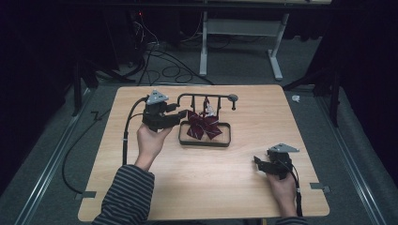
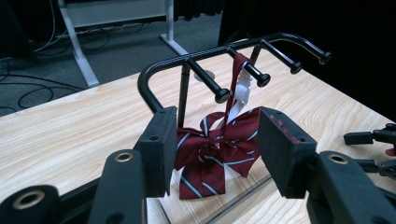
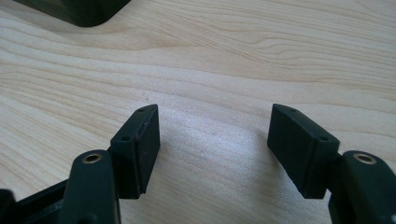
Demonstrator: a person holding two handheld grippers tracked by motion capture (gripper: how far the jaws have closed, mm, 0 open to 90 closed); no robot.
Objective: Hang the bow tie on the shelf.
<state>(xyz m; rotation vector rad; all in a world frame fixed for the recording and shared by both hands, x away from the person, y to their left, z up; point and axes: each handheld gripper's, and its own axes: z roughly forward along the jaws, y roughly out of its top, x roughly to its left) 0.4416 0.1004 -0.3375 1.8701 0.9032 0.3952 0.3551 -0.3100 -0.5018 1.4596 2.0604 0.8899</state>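
Dark red striped fabric bow tie [image 2: 215, 156] hangs by its white plastic clip [image 2: 241, 93] from a peg of the black metal rack [image 1: 204, 140] on the wooden table [image 1: 211, 187]. Judged light, soft, floppy; best held at the centre knot. Left gripper [image 2: 217, 149] jaws spread, bow beyond them, untouched. Right gripper [image 3: 212, 151] jaws spread, empty, over bare table.

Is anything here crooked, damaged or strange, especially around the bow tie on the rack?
Nothing looks damaged or spilled. The bow tie hangs by its strap from a peg of the black rack, slightly tilted, its lower tails drooping toward the base. The left gripper stands open just before it, not touching.
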